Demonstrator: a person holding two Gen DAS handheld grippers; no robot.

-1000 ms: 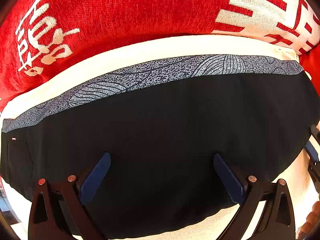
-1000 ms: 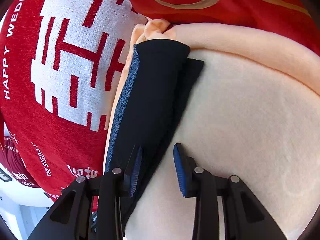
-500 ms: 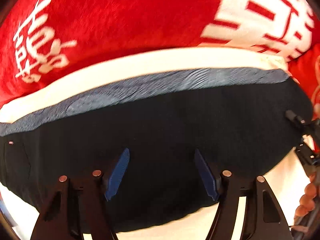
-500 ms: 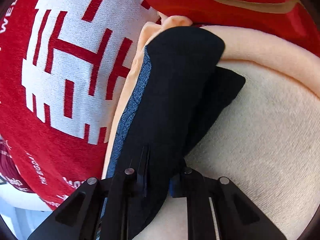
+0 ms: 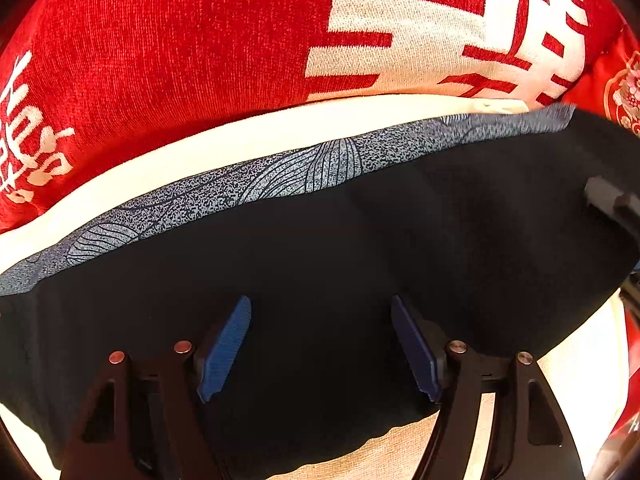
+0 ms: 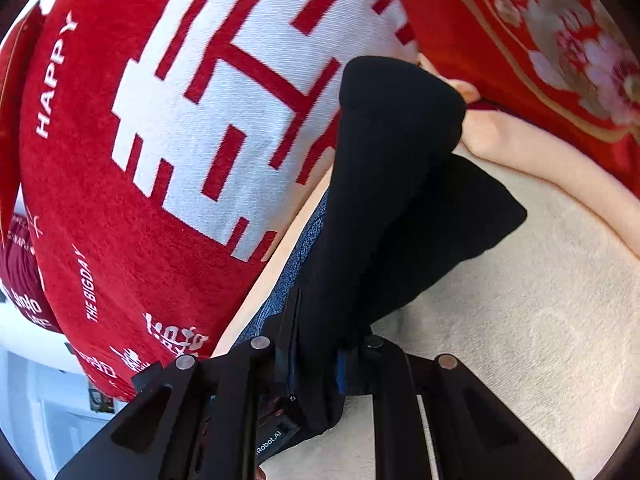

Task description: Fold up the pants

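The black pants (image 5: 320, 248) with a grey patterned side stripe (image 5: 280, 176) lie folded on a cream cushion (image 5: 224, 148). My left gripper (image 5: 320, 344) is open just above the dark fabric, blue pads apart, nothing between them. In the right wrist view my right gripper (image 6: 316, 360) is shut on the end of the pants (image 6: 384, 184) and lifts that end off the cushion (image 6: 520, 320). The raised part stands up and hides the fabric beneath it. The right gripper's body shows at the left wrist view's right edge (image 5: 612, 204).
A red and white wedding cushion (image 5: 200, 40) backs the pants; it fills the upper left of the right wrist view (image 6: 160, 120). A red floral cushion (image 6: 540, 40) is at the upper right there.
My right gripper closed on the pants end and raised it. My left gripper narrowed its opening and stayed over the black fabric.
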